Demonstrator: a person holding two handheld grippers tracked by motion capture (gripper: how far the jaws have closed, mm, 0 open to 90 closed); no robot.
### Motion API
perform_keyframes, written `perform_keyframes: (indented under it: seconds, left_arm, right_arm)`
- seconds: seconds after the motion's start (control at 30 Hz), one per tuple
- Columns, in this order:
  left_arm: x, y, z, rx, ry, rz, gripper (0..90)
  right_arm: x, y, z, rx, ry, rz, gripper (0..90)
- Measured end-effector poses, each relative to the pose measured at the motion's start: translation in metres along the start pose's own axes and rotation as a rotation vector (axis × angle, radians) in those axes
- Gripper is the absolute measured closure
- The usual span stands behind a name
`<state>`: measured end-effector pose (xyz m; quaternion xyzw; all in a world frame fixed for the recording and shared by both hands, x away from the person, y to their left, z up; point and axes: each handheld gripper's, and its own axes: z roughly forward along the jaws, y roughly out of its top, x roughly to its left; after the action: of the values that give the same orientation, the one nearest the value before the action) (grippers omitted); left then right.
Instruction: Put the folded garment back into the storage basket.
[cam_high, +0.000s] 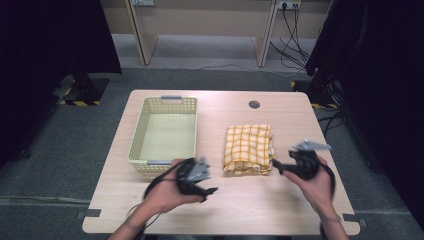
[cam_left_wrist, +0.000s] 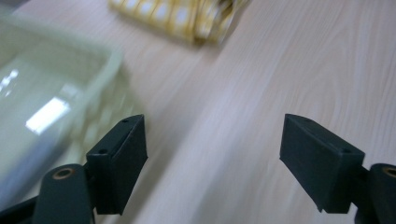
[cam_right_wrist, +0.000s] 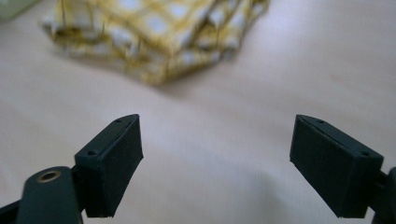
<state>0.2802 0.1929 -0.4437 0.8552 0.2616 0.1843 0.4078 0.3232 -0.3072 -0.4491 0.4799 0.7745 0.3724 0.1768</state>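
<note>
**Folded cloth on tabletop, both tongs wide and empty**

Pale wood-grain laminate covers the tabletop (cam_high: 235, 205), which has rounded corners and a round grommet hole (cam_high: 254, 104) near its far edge. Grey carpet lies around it; dark curtains hang at both sides of the room. Beyond the far edge stand light wooden desk legs, with black cables trailing down from a wall socket (cam_high: 288, 5). Yellow-and-black hazard tape marks stand bases on the floor at left and right. No readable writing or labels anywhere.

Yellow-and-white checked cloth (cam_high: 248, 149), folded into a stack, lies right of centre on the tabletop. A cream perforated basket (cam_high: 137, 145) with nothing inside sits to its left, apart from it.

Left tongs (cam_high: 210, 191) hover near the basket's near corner, jaws wide, bare tabletop between them. Right tongs (cam_high: 278, 166) sit just beside the cloth's near right corner, jaws wide, nothing gripped. The high view is motion-blurred at both hands.
</note>
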Motion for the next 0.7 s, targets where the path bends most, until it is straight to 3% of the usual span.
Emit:
perform_keyframes:
  seconds: [0.03, 0.07, 0.1, 0.13, 0.23, 0.27, 0.3, 0.53, 0.7]
  left_arm:
    - [0.001, -0.019, -0.007, -0.018, 0.033, -0.045, 19.6]
    - [0.001, -0.019, -0.007, -0.018, 0.033, -0.045, 18.7]
    - [0.001, -0.019, -0.007, -0.018, 0.033, -0.045, 18.7]
    - [0.004, -0.033, -0.009, -0.049, 0.058, -0.091, 18.7]
    - [0.004, -0.033, -0.009, -0.049, 0.058, -0.091, 18.5]
    - [0.008, -0.039, -0.011, -0.075, 0.075, -0.116, 18.5]
    - [0.009, -0.039, -0.010, -0.078, 0.077, -0.119, 17.9]
    - [0.009, -0.039, -0.006, -0.099, 0.106, -0.132, 17.9]
    - [0.005, -0.027, -0.002, -0.120, 0.108, -0.114, 18.1]
  right_arm:
    - [0.003, -0.020, -0.011, -0.007, -0.007, 0.008, 15.1]
    - [0.003, -0.020, -0.011, -0.007, -0.007, 0.008, 15.1]
    - [0.005, -0.027, -0.018, -0.045, -0.020, 0.037, 15.1]
    - [0.005, -0.027, -0.018, -0.045, -0.020, 0.037, 14.1]
    - [0.003, -0.030, -0.019, -0.050, -0.030, 0.061, 11.6]
    - [0.003, -0.030, -0.019, -0.050, -0.030, 0.061, 11.6]
    - [0.000, -0.029, -0.019, -0.053, -0.052, 0.068, 9.0]
    - [0.003, -0.023, -0.014, -0.056, -0.063, 0.062, 7.0]
    - [0.005, -0.017, -0.010, -0.058, -0.064, 0.053, 6.8]
